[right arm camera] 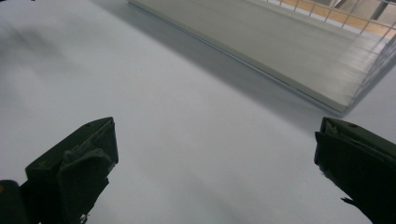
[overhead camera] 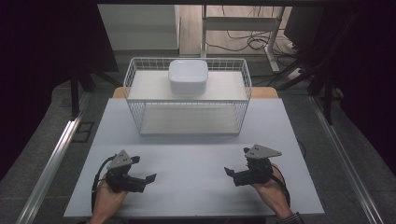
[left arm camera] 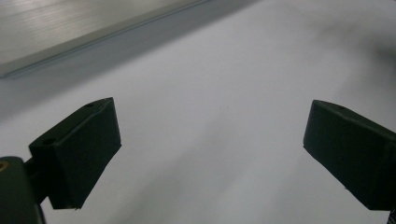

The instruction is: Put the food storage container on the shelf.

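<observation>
1. Two grippers rest low on the table (overhead camera: pixel 196 158), well apart: left gripper (overhead camera: pixel 150 178) and right gripper (overhead camera: pixel 228 171), each with jaws spread wide and holding nothing.
2. Beyond them stands a wire rack (overhead camera: pixel 135 84).
3. On its upper shelf sits a white bowl (overhead camera: pixel 187 76).
</observation>
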Available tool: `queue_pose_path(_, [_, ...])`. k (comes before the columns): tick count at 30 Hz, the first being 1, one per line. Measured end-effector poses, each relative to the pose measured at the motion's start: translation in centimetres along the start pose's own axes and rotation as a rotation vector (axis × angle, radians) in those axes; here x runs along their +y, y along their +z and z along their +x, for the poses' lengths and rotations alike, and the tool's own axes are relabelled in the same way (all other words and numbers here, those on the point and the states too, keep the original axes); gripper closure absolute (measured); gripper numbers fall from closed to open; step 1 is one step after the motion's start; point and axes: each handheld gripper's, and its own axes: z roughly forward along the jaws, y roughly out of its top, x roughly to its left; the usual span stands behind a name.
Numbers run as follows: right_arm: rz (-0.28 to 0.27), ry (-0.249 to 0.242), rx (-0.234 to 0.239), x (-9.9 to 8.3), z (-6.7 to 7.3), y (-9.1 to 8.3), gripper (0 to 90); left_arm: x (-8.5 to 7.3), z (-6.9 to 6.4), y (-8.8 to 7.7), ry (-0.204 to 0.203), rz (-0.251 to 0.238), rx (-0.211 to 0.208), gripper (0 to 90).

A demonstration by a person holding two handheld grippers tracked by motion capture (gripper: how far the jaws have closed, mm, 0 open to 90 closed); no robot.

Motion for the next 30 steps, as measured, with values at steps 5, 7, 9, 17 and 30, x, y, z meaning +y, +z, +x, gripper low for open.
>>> queue_pose_path(5, [0.016, 0.009, -0.019, -1.0, -0.3, -0.4, 0.0, -0.8, 0.1, -0.3, -0.001, 0.020, 0.011, 3.6])
queue_pose_path(7, [0.023, 0.013, -0.025, -1.3, -0.4, -0.5, 0.0, -1.1, 0.1, -0.5, -0.008, 0.025, 0.012, 3.5])
queue_pose_path(9, [0.037, 0.001, -0.039, -1.8, -0.4, -0.6, 0.0, -1.5, 0.3, -0.6, -0.017, 0.033, 0.010, 3.5])
queue_pose_path(17, [0.084, 0.010, -0.052, -3.6, -0.4, -0.7, 0.0, -3.1, 0.7, -0.7, -0.050, 0.097, 0.015, 2.7])
queue_pose_path(30, [0.164, 0.005, -0.032, -5.4, -0.2, -0.4, 0.0, -4.0, 1.1, -0.5, -0.077, 0.148, 0.012, 2.1])
